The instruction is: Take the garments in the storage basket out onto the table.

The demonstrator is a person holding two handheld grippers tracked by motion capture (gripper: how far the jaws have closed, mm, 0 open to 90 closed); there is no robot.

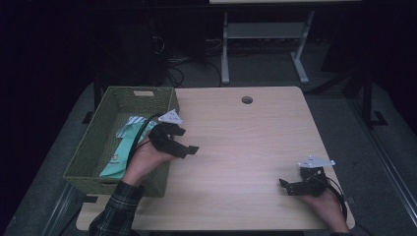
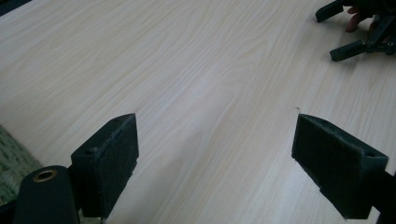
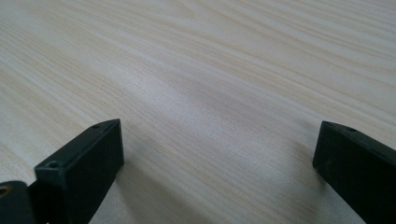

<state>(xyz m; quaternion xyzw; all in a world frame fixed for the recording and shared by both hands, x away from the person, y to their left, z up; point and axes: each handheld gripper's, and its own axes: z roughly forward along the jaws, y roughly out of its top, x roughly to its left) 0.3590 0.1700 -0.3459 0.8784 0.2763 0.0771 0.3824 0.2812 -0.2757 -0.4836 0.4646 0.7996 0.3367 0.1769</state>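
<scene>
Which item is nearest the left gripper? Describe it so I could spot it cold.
Start at the green woven basket on the table's left edge. Inside lies a flat teal packet, just left of the left gripper. Unlike the striped white pouch behind it, it is plain teal.

The left gripper (image 2: 215, 158) hangs low over the pale wood tabletop (image 2: 187, 70), its two black padded jaws spread wide with only bare grain between them. At the lower left edge a strip of green woven basket (image 2: 11, 163) peeks in. Far off at the upper right, the right gripper (image 2: 348, 32) rests near the tabletop, jaws apart, a person's fingers (image 2: 353, 21) behind it.
</scene>
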